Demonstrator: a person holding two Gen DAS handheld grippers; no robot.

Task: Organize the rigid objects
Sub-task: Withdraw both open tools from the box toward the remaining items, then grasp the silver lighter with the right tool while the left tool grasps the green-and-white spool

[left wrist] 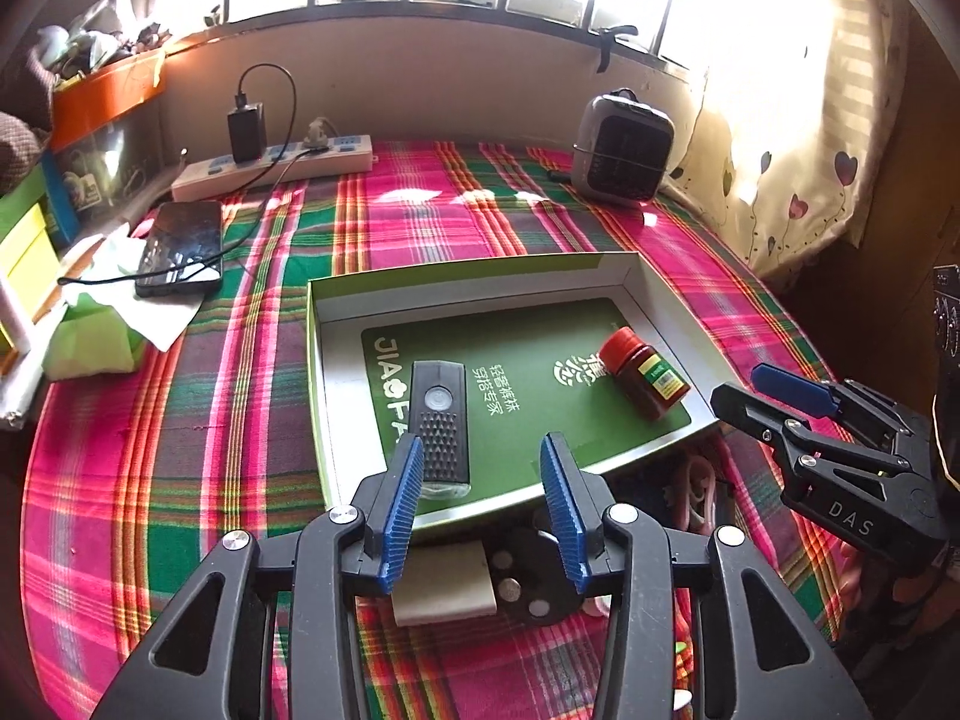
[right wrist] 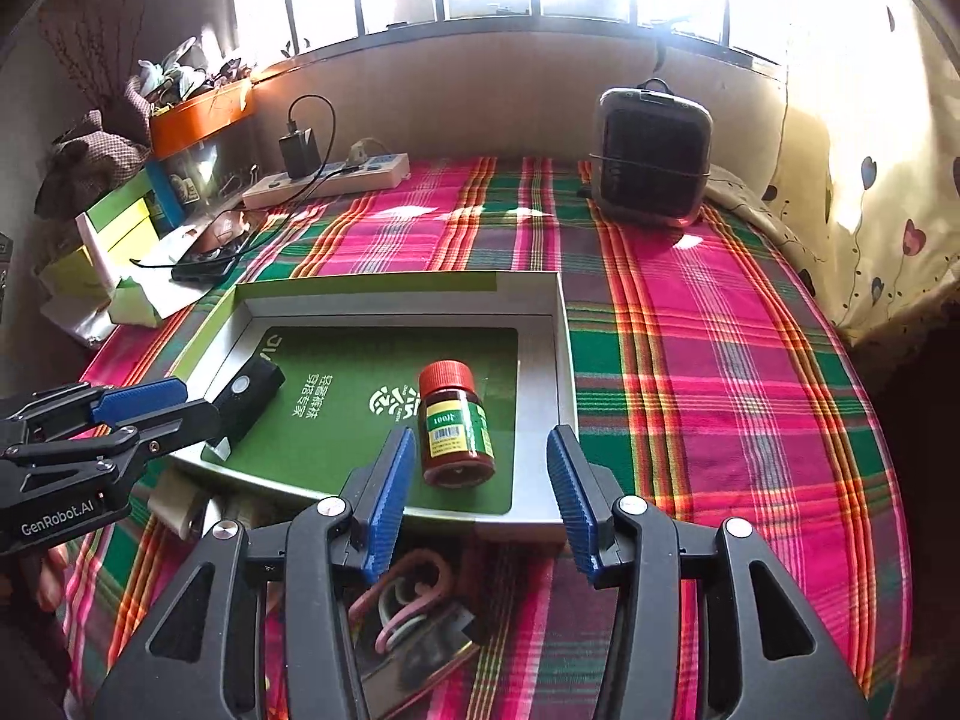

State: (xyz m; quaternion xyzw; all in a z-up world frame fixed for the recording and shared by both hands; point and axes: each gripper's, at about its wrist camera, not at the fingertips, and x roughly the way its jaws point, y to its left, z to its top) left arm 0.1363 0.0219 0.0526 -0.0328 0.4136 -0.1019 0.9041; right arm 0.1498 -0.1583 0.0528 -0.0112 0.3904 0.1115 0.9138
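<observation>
A shallow cardboard box with a green printed insert lies on the plaid cloth. In it a black torch-like device rests at the left. A brown bottle with a red cap lies on its side at the right. My left gripper hovers open over the box's near edge, with the black device just beyond its left finger. My right gripper is open too, above the near edge, with the bottle lying past its fingertips and untouched.
A power strip, a phone and green packs line the left side. A small grey heater stands at the back right. Pink hooks, a black round piece and a white block lie under the grippers.
</observation>
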